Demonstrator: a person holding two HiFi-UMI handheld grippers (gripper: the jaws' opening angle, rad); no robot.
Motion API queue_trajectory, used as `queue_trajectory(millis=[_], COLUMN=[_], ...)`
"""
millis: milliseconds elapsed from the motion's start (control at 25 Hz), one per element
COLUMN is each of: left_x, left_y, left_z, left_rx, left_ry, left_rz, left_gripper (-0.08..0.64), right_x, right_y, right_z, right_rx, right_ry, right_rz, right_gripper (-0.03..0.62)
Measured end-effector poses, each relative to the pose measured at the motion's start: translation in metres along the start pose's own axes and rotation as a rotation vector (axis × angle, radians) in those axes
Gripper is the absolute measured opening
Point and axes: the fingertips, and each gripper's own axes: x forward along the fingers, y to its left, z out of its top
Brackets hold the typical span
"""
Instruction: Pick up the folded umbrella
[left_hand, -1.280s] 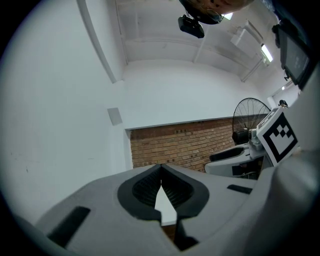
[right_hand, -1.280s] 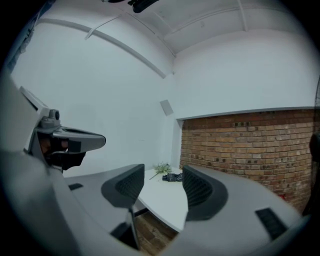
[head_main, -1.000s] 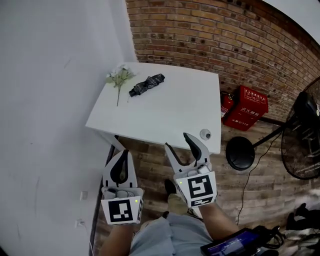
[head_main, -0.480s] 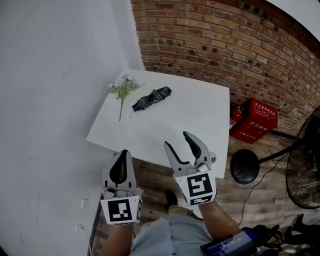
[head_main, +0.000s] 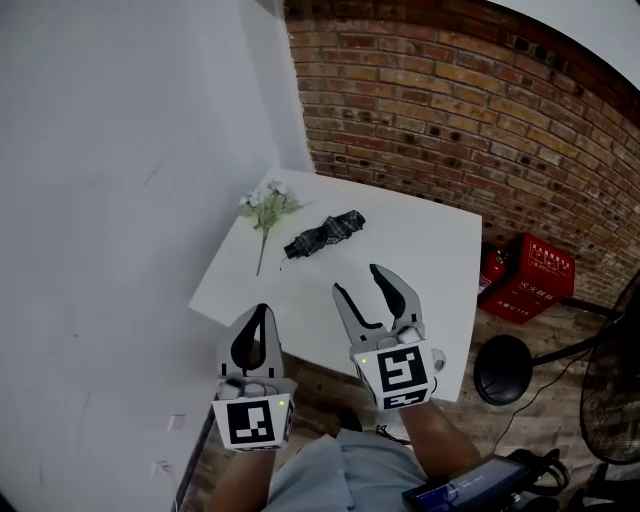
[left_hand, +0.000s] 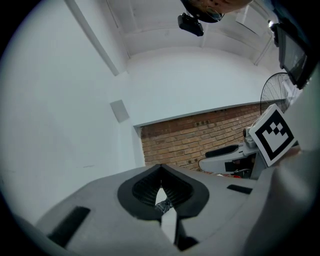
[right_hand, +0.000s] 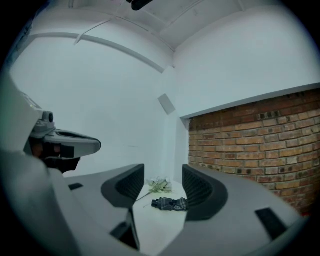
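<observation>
Dark plaid folded umbrella (head_main: 323, 235) lies on the white table (head_main: 415, 262), toward its far side, just beside the flower sprig (head_main: 266, 207). Right gripper (head_main: 358, 282) — jaws parted, empty — hangs at the table's near edge; left gripper (head_main: 259, 314) is clenched on nothing. Advised: straddle the umbrella's middle crosswise before closing.

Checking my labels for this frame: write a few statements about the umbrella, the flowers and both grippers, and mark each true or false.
1. The folded umbrella lies on the white table, with neither gripper touching it. True.
2. The right gripper is shut on the umbrella. False: its jaws stand apart and empty, short of the umbrella.
3. In the head view, the flower sprig lies to the right of the umbrella. False: it lies to the left, nearer the white wall.
4. The left gripper has its jaws together. True.
</observation>
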Motion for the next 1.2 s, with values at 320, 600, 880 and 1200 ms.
queue_trajectory(millis=[320, 600, 880, 1200], left_x=[0.018, 0.042, 0.085, 0.134], left_y=[0.026, 0.045, 0.072, 0.093], left_z=[-0.007, -0.021, -0.046, -0.081], left_rx=[-0.006, -0.029, -0.057, -0.091], left_ry=[-0.007, 0.002, 0.036, 0.082], left_rz=[0.05, 0.044, 0.005, -0.055], left_gripper=[0.006, 0.006, 0.006, 0.006], right_x=[0.035, 0.065, 0.11, 0.162], right_y=[0.008, 0.011, 0.008, 0.003], right_z=[0.0, -0.008, -0.027, -0.058], right_rx=[-0.021, -0.033, -0.027, -0.009], right_ry=[-0.002, 0.025, 0.078, 0.156], right_rz=[0.049, 0.056, 0.028, 0.001], right_gripper=[0.241, 0.241, 0.241, 0.242])
